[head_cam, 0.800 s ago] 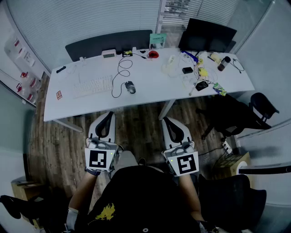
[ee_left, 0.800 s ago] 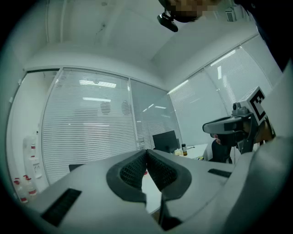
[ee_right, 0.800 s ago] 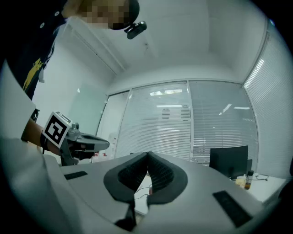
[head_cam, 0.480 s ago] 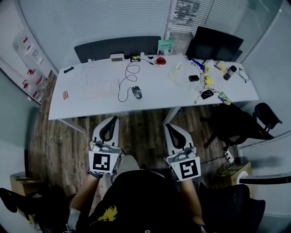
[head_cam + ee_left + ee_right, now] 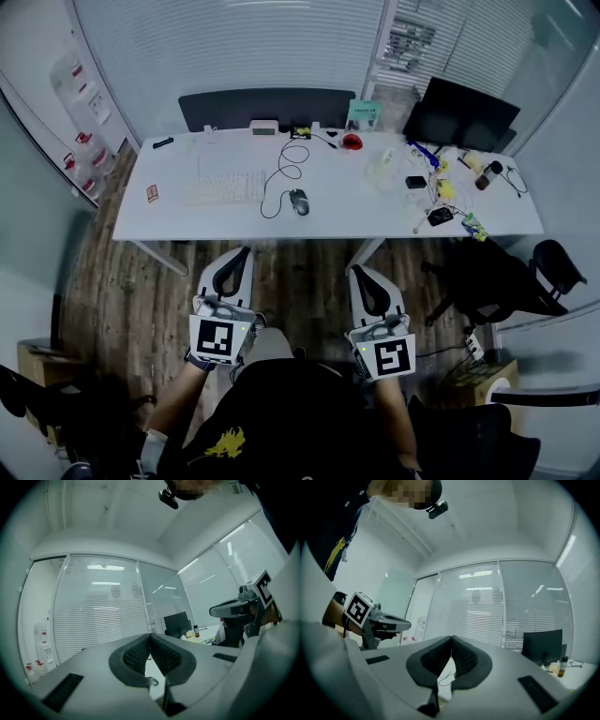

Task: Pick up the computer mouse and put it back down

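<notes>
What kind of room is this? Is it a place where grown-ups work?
It looks like an office. A long white desk holds a keyboard, a computer mouse and a dark monitor, slatted blinds cover the glass walls behind it, and a black office chair stands nearby.

The near edge of the table (image 5: 328,223) leaves free room to the mouse (image 5: 298,201) from 6 o'clock, while the keyboard (image 5: 223,187) lies near at 9 o'clock, the looped cable (image 5: 278,176) at 11 o'clock, and small clutter (image 5: 427,183) well apart at 3 o'clock.
</notes>
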